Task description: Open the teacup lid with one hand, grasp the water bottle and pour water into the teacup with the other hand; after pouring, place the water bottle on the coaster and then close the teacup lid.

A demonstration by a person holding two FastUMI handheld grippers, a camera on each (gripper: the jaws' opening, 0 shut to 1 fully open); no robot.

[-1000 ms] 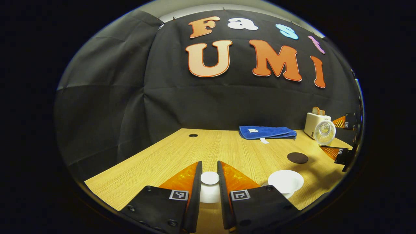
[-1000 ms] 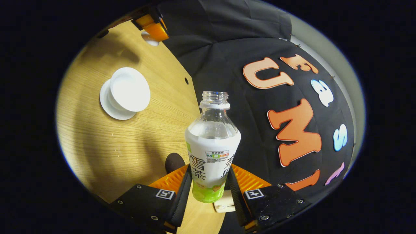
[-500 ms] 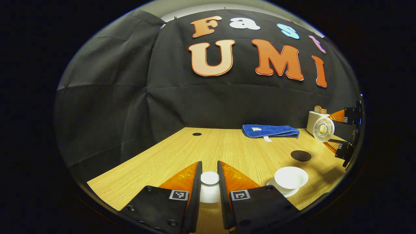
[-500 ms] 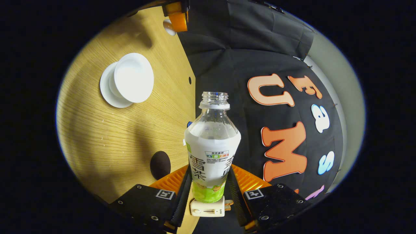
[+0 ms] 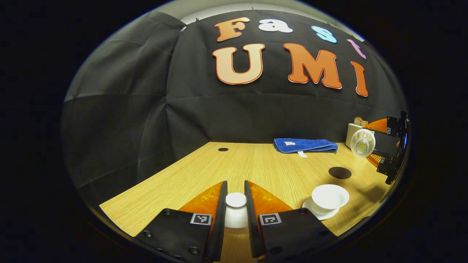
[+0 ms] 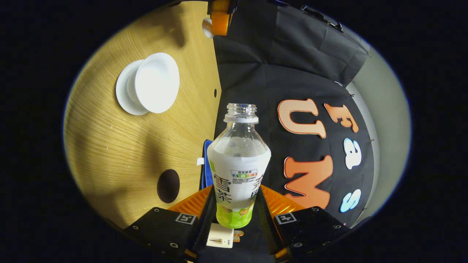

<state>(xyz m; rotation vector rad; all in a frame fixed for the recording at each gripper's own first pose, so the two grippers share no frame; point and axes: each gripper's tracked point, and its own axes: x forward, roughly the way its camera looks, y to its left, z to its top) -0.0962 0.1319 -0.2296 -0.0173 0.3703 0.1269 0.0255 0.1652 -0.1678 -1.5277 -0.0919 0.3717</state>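
I find the tabletop [image 5: 256,164] carrying the open teacup [image 5: 329,197] on its saucer at lower right of the left gripper view, the dark coaster [image 5: 339,172] just behind it. The left hand-held gripper [image 5: 236,204] clamps the teacup lid [image 5: 236,210] aside, keeping the cup clear. In the right gripper view, the right hand-held gripper [image 6: 236,208] grips the water bottle [image 6: 237,171], rolled sideways, mouth uncapped, apparently nearing the pour.
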